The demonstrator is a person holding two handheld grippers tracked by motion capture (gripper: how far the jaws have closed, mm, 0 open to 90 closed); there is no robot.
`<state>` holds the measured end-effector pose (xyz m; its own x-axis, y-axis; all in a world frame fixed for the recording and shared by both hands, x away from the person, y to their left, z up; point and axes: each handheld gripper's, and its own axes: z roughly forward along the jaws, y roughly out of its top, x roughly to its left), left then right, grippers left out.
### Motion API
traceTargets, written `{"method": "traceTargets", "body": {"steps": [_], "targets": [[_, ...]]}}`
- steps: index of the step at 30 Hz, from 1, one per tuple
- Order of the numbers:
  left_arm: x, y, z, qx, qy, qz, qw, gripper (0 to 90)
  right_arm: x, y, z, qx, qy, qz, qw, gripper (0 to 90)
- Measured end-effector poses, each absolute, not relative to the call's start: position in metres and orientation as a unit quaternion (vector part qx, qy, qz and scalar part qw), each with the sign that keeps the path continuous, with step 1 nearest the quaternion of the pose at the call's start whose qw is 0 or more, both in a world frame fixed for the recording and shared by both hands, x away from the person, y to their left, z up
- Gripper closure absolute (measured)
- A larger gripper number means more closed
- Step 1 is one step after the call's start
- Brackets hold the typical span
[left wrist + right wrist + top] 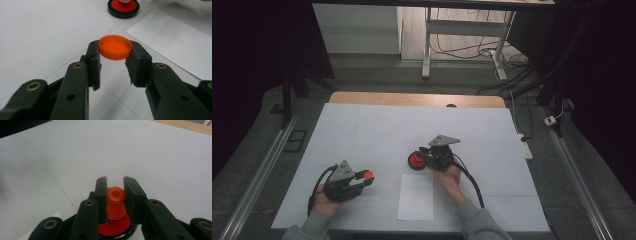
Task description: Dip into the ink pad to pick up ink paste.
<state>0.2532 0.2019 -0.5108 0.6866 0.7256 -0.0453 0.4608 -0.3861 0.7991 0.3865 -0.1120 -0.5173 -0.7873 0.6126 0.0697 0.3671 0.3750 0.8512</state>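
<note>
Orange cap pinched between the left gripper's black pads, held above the white table cover.

Right gripper is clamped on an orange stamp standing in the red ink pad (black-rimmed, round), just beyond the white paper sheet lying between the two hands.

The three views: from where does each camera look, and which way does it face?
High view: above the person's side, facing forward and down on the table; forearms and hands enter from below.
Left gripper view: rides the left gripper, along its fingers gripping the orange cap.
Right gripper view: rides the right gripper, gripping the orange stamp.
Shared: the red ink pad.
</note>
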Motion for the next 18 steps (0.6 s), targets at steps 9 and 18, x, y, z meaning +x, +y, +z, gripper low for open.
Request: {"method": "traceTargets", "body": {"steps": [9, 18], "targets": [[0.2534, 0.2019, -0.5111, 0.817, 0.364, 0.158, 0.418, 64.9, 0.3856, -0.1125, -0.5159, 0.296, 0.819, 0.473, 0.132, 72.8], [0.2534, 0.2023, -0.5113, 0.817, 0.365, 0.158, 0.418, 64.9, 0.3838, -0.1102, -0.5197, 0.288, 0.828, 0.459, 0.142, 72.9]]}}
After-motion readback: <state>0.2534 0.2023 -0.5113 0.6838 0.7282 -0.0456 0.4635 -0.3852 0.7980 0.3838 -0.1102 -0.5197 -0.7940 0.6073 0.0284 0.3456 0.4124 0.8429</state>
